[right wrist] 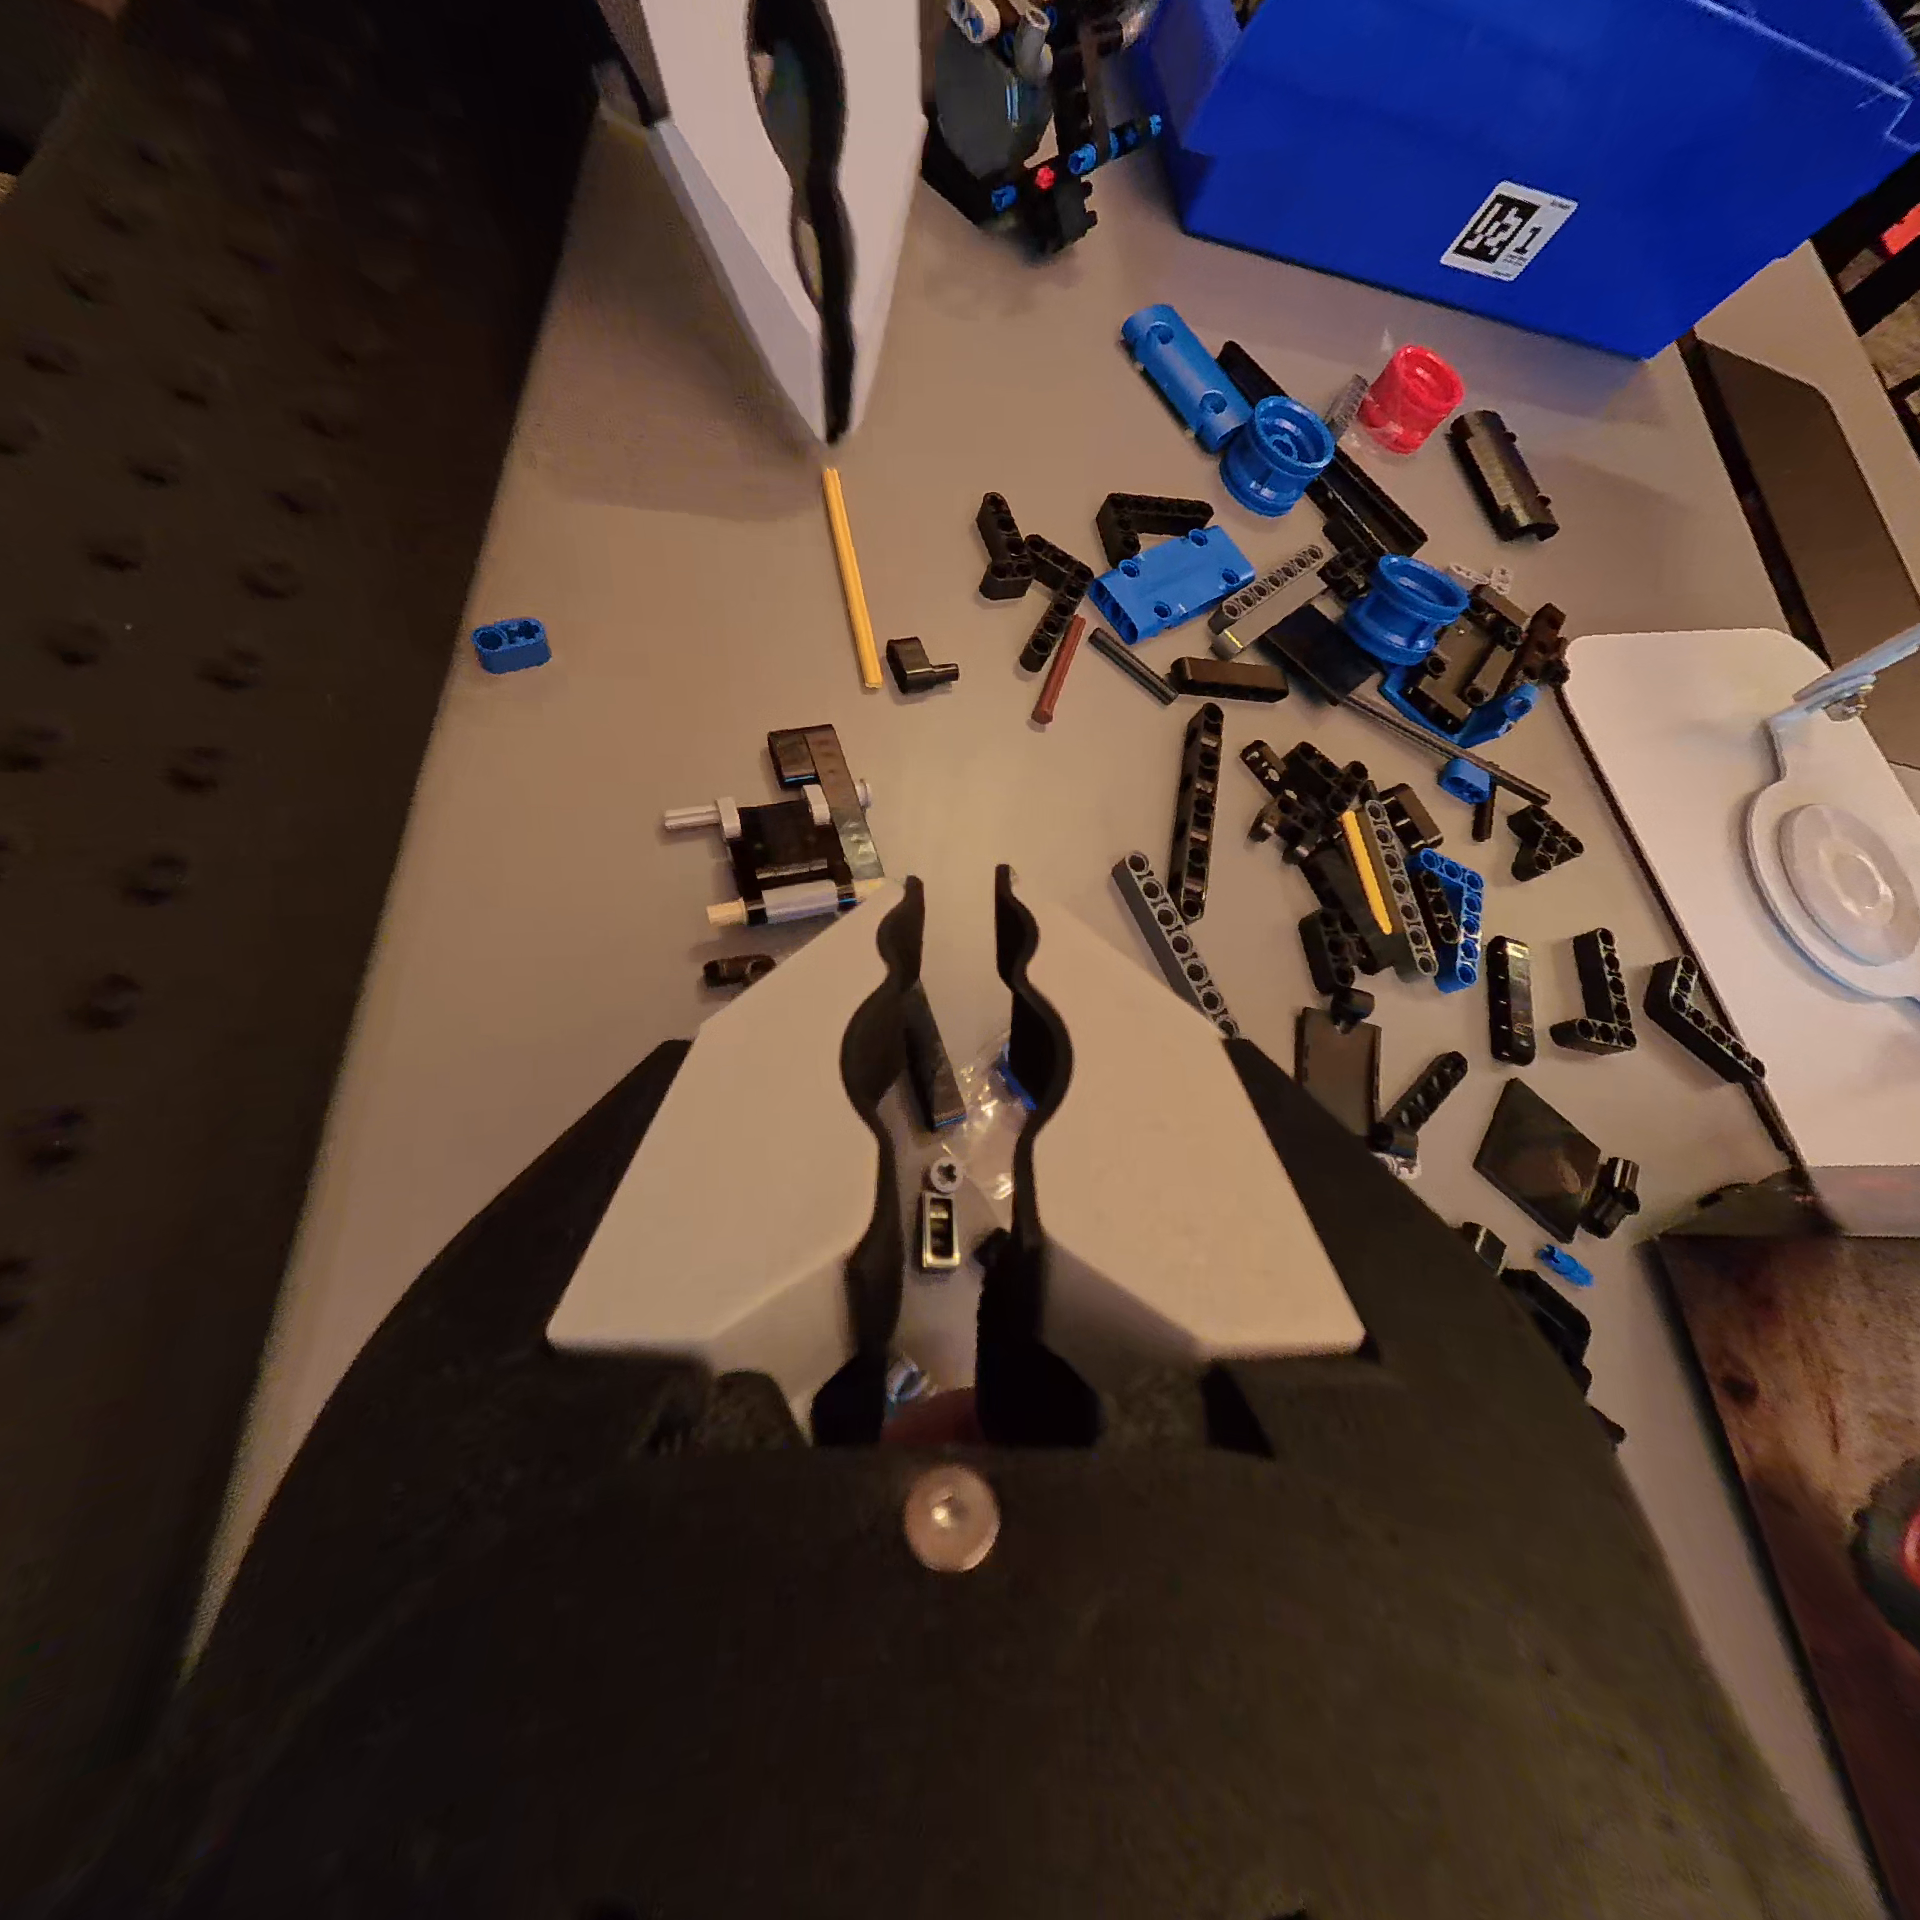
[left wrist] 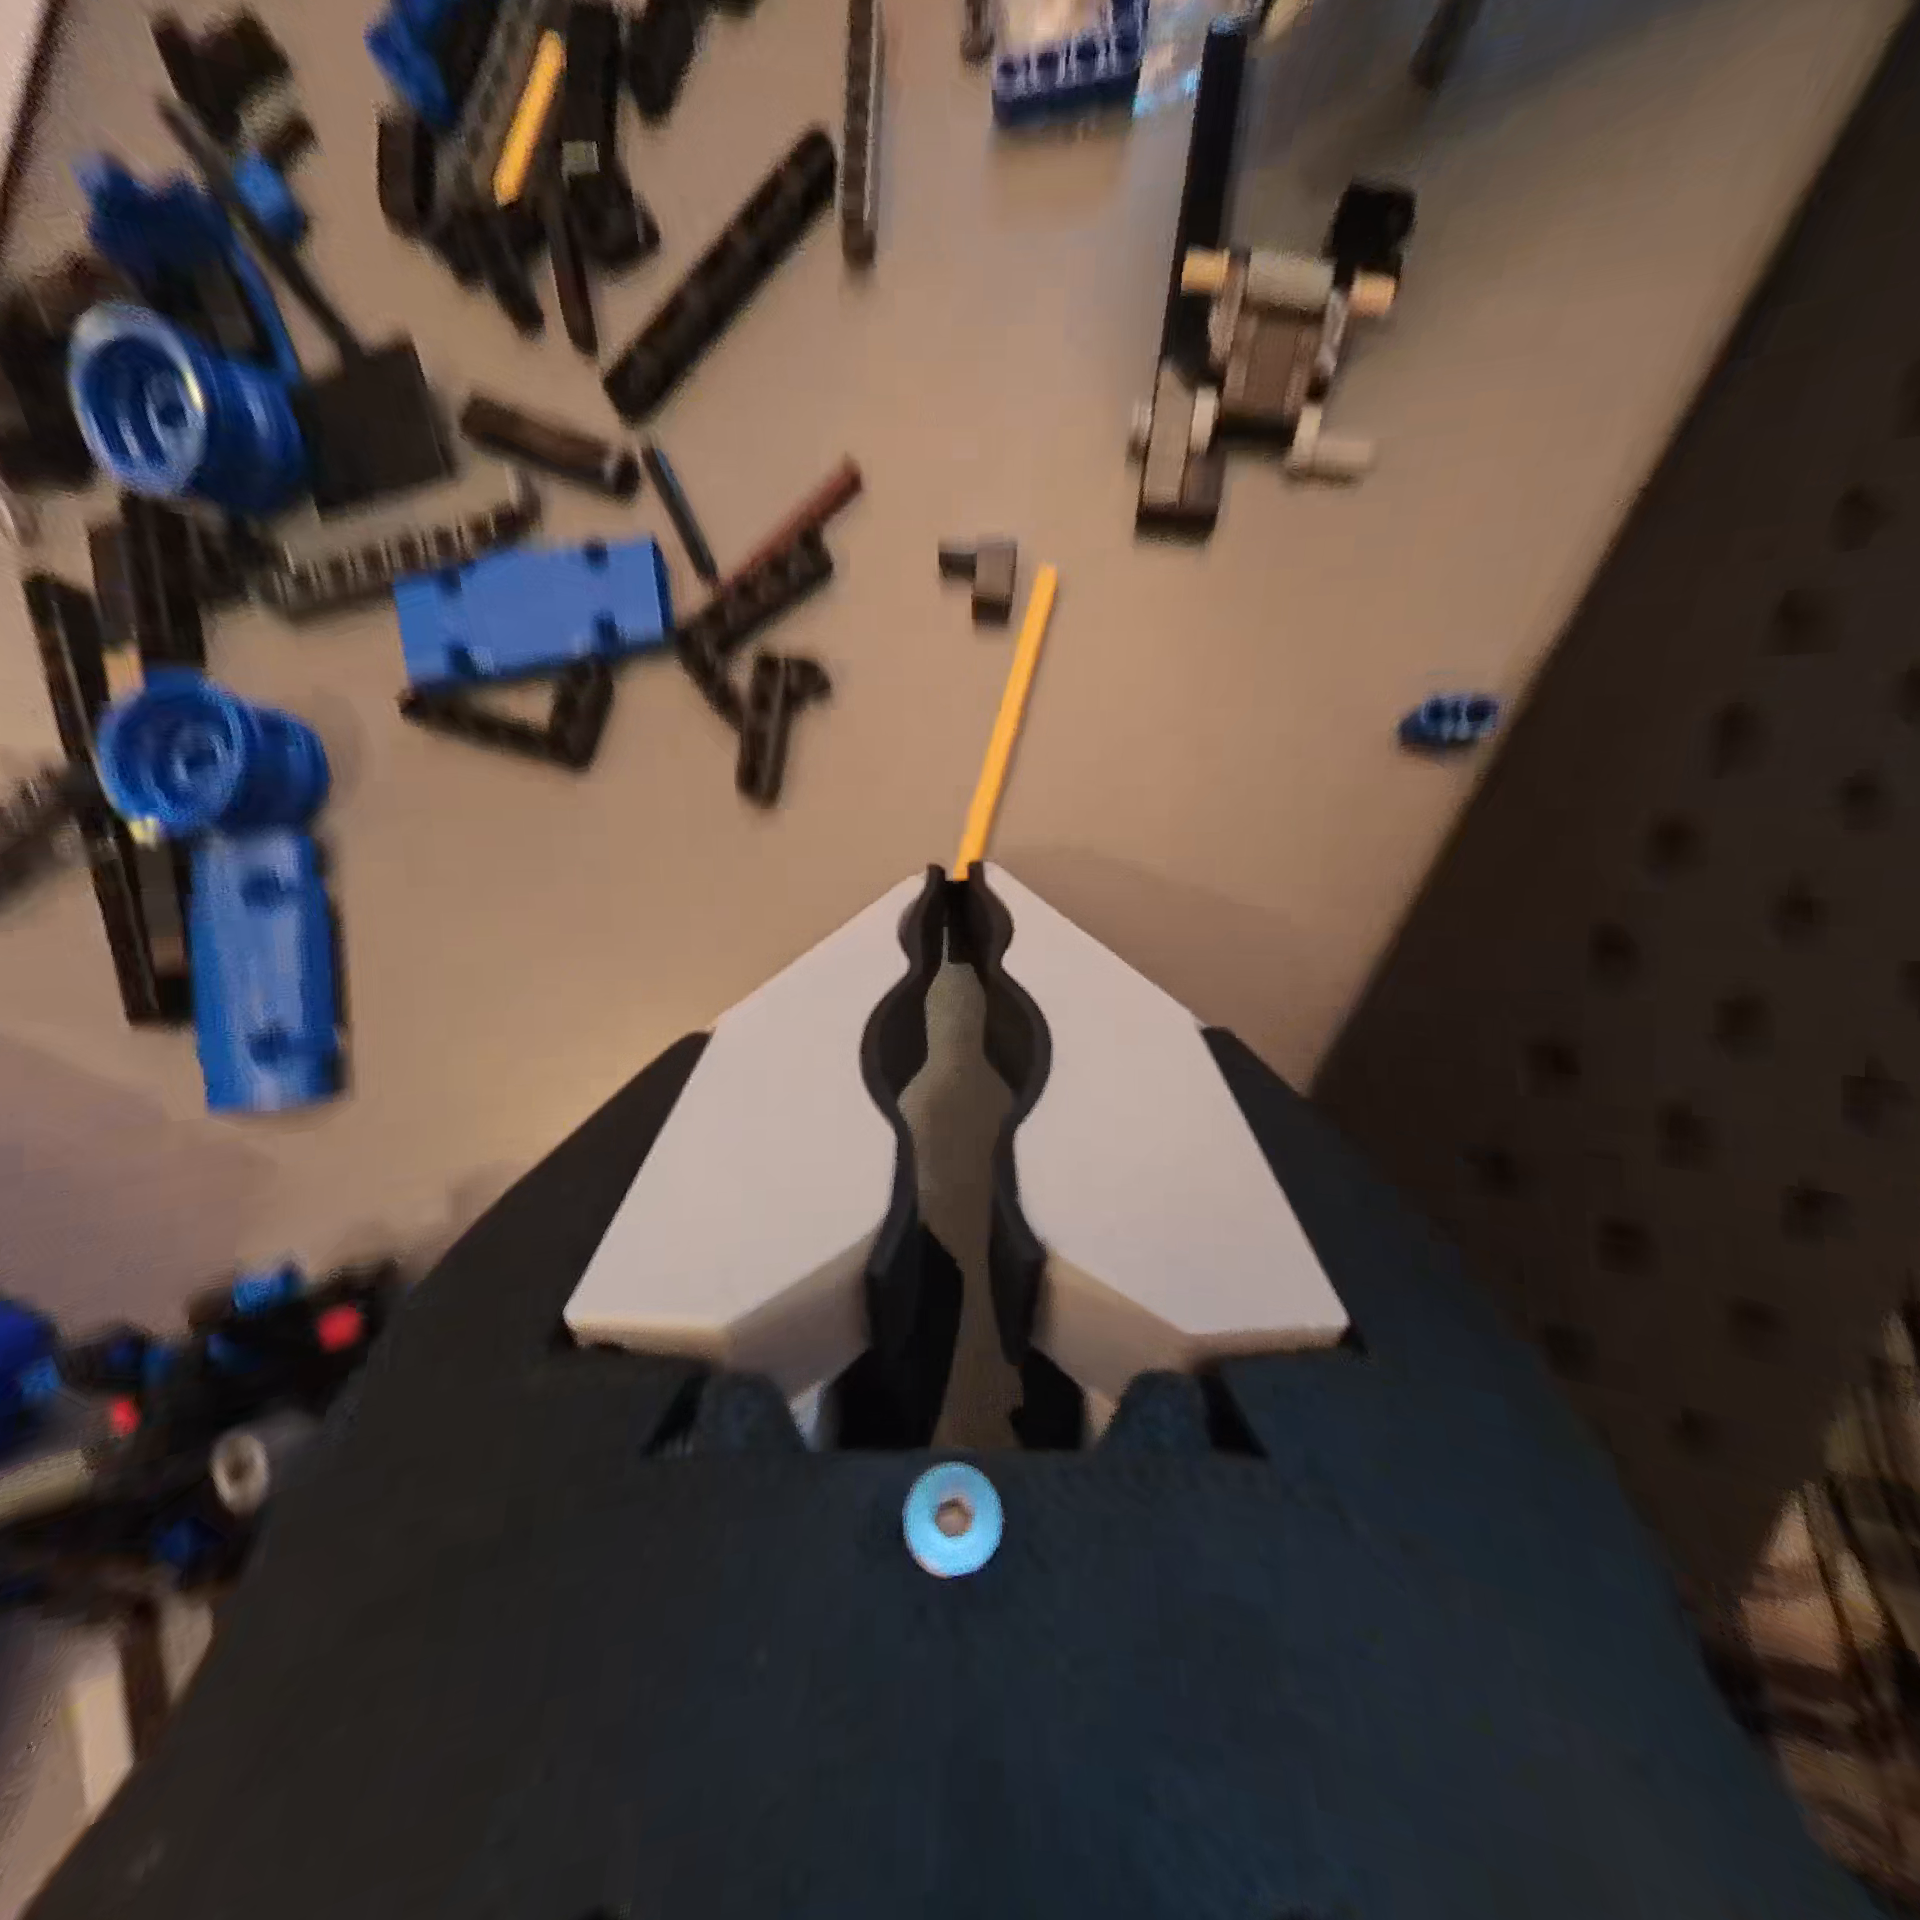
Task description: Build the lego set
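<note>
A long yellow axle [left wrist: 1008, 717] lies on the grey table [left wrist: 1195, 727]; it also shows in the right wrist view [right wrist: 852, 577]. My left gripper [left wrist: 960, 883] is shut, its tips right at the axle's near end. In the right wrist view the left gripper [right wrist: 834, 426] points down, with a small gap between it and the axle. My right gripper [right wrist: 958, 881] is open and empty above the table. A small black and grey sub-assembly [right wrist: 790, 831] sits just left of its tips, also seen from the left wrist [left wrist: 1257, 353].
Loose black and blue pieces [right wrist: 1351, 831] spread to the right, with blue wheel hubs [right wrist: 1278, 452] and a red hub [right wrist: 1408, 400]. A blue bin [right wrist: 1507, 156] stands at the back. A black pegboard [right wrist: 208, 520] borders the table. A small blue beam [right wrist: 509, 644] and a black connector [right wrist: 920, 665] lie near the axle. The gap from one gripper's tips to the other's is roughly 15 cm. The long yellow axle [left wrist: 1008, 717] lies some 4 cm from my left tips, 11 cm from my right tips. Seen from the right wrist view [right wrist: 854, 593] as well.
</note>
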### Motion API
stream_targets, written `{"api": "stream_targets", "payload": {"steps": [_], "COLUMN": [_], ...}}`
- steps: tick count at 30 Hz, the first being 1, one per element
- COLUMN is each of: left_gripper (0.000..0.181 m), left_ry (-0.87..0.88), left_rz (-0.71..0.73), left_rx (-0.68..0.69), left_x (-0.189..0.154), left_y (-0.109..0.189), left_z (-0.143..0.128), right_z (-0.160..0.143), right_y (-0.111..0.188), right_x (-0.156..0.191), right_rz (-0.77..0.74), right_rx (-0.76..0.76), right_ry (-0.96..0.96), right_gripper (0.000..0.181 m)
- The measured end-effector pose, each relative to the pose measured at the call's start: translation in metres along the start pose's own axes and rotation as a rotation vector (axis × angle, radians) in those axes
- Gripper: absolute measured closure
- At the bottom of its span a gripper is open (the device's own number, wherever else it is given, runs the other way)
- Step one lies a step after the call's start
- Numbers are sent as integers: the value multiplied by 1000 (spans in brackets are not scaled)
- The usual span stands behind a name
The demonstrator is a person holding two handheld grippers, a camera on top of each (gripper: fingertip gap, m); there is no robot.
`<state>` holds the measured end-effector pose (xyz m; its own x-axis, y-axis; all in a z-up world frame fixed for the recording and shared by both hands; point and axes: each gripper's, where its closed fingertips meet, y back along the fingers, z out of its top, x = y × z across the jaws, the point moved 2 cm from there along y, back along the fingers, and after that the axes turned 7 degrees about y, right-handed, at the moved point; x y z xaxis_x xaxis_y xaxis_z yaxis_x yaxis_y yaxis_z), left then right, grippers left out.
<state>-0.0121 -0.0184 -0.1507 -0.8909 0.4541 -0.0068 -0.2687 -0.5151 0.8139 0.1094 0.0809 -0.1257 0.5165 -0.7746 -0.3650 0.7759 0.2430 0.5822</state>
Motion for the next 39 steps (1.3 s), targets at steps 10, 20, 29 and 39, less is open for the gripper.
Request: {"api": "stream_targets", "payload": {"steps": [10,20,29,39], "left_gripper": [179,159,160,162], "left_ry": [-159,-145,-229,-288], "left_rz": [-41,-60,25,-50], "left_rx": [4,-114,-256,-258], "left_x": [6,16,26,9], "left_y": [-55,-59,-47,-46], "left_z": [64,70,82,81], "right_z": [-7,-14,-12,-13], "right_y": [0,1,12,12], "right_x": [-2,-4,-1,29], "right_rz": [2,5,20,125], "right_rx": [12,37,31,73], "right_ry": [-22,-39,-92,-100], "right_gripper": [169,166,162,163]}}
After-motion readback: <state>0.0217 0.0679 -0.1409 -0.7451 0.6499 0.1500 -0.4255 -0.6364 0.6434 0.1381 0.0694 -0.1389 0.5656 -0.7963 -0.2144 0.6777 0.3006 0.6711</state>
